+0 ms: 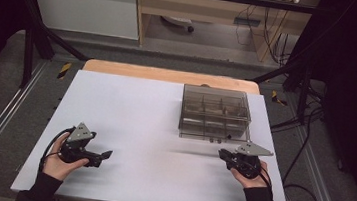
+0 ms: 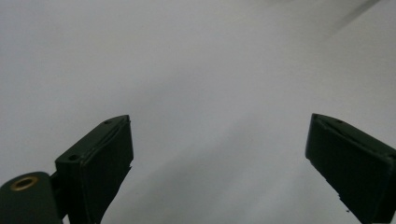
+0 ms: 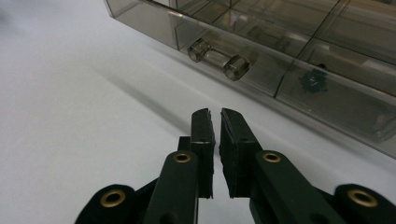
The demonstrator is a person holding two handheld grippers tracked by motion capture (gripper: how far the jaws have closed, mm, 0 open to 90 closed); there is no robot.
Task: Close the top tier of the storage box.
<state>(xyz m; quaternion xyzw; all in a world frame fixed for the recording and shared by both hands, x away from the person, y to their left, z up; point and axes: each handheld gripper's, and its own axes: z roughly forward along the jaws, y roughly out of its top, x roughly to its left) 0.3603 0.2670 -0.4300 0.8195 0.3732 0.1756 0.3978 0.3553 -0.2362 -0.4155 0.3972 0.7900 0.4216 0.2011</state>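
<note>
Two grippers rest low over the white table (image 1: 153, 128): left gripper (image 1: 106, 154) with fingers (image 2: 100, 163) spread wide apart, right gripper (image 1: 222, 154) with fingers (image 3: 204, 140) nearly together, empty, just before the smoky plastic drawer box (image 1: 214, 112), near its handle (image 3: 218, 59)

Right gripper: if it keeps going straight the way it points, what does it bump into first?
Probably the clear handle on the smoky plastic drawer box. The right gripper, jaws nearly together, points at that front; depth is hard to judge.
</note>
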